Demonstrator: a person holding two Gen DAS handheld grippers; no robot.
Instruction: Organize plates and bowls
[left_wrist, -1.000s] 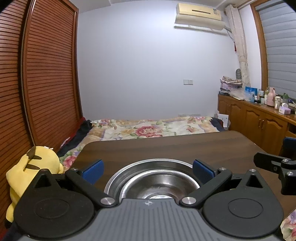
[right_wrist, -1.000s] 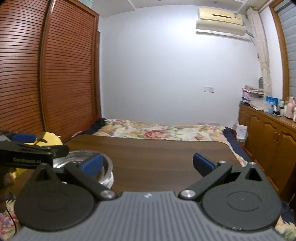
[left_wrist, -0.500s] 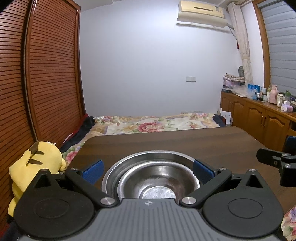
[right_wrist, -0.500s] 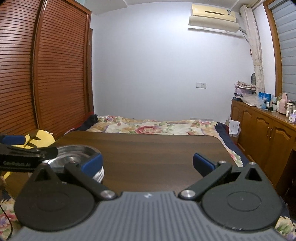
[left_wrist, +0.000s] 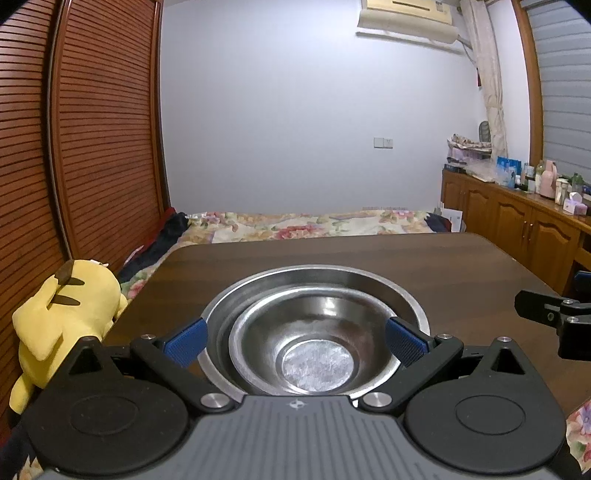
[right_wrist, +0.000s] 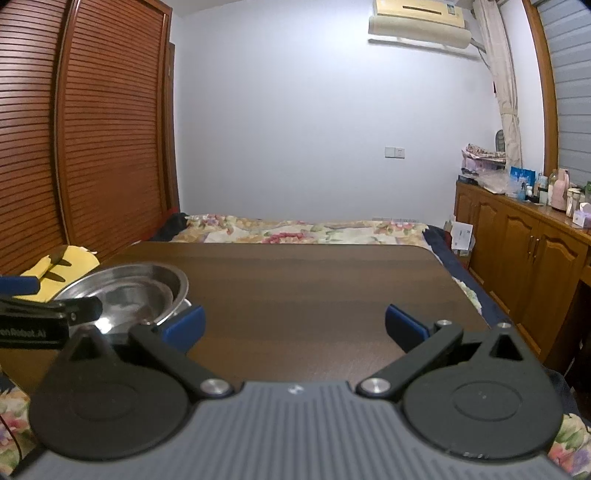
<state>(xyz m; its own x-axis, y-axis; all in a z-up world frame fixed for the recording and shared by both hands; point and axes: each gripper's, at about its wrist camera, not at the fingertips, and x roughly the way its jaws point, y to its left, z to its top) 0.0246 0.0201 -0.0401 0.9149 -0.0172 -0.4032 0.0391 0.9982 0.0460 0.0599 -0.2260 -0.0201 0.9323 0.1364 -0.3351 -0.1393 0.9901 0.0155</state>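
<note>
A small steel bowl (left_wrist: 314, 332) sits nested inside a wider steel bowl (left_wrist: 332, 271) near the front left of the dark wooden table (left_wrist: 369, 251). My left gripper (left_wrist: 295, 341) is open, one blue pad on each side of the stack's near rim; whether they touch it I cannot tell. In the right wrist view the same stack (right_wrist: 125, 291) lies at the left, partly hidden by the left gripper's finger (right_wrist: 48, 310). My right gripper (right_wrist: 294, 325) is open over bare table (right_wrist: 314, 280), to the right of the stack and holding nothing. Its finger (left_wrist: 550, 317) shows at the left wrist view's right edge.
A yellow plush toy (left_wrist: 62, 314) lies off the table's left edge. Beyond the far edge is a bed with a floral cover (left_wrist: 295, 227). Louvred wardrobe doors (left_wrist: 92, 147) stand on the left. A wooden cabinet (left_wrist: 517, 229) with bottles runs along the right.
Both views now look down at the table more steeply, so more of the inside of the bowls shows. Both grippers stayed open and the stack has not shifted on the table.
</note>
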